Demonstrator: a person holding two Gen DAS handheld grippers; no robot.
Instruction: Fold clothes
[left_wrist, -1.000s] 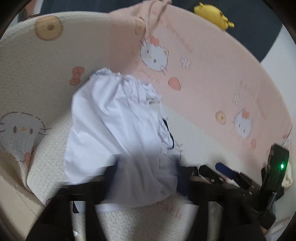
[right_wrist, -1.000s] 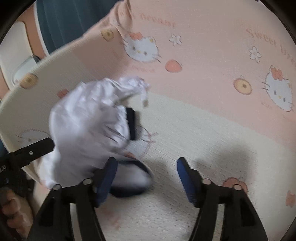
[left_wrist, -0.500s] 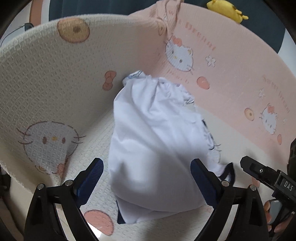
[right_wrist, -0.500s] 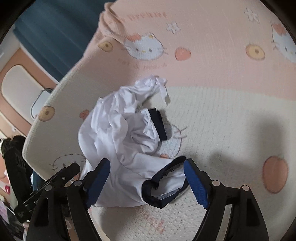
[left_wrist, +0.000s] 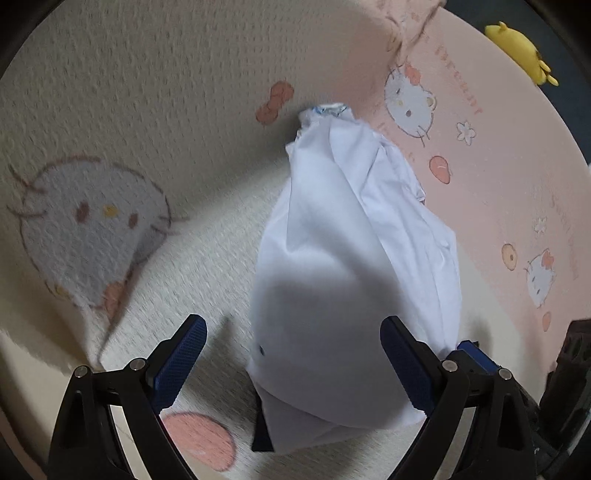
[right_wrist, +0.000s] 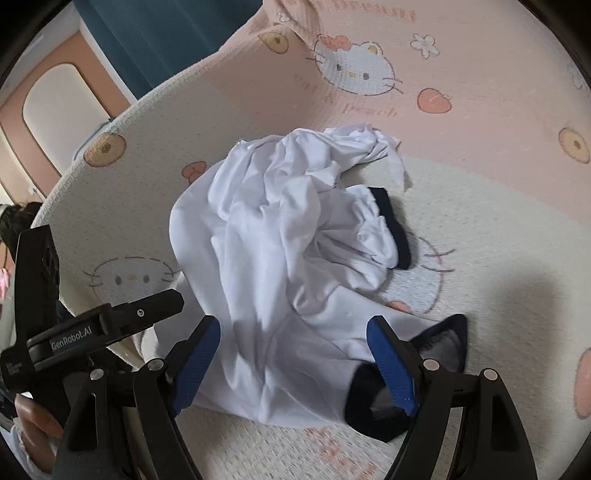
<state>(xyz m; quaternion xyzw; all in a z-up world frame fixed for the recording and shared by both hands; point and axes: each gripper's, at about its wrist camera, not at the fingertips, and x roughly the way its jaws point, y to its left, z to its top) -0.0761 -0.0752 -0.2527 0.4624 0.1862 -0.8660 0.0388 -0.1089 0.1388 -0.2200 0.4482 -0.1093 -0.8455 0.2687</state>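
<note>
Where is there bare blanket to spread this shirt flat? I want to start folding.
The cream stretch to the right of the crumpled white shirt with navy trim, below the pink band, lies bare. Left of the shirt the cartoon-cat blanket is also free. The near edge is crowded by both tools.

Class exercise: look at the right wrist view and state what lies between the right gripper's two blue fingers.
In the right wrist view, the crumpled white shirt lies between the open right gripper's fingers, its dark-trimmed collar by the right-hand finger.
</note>
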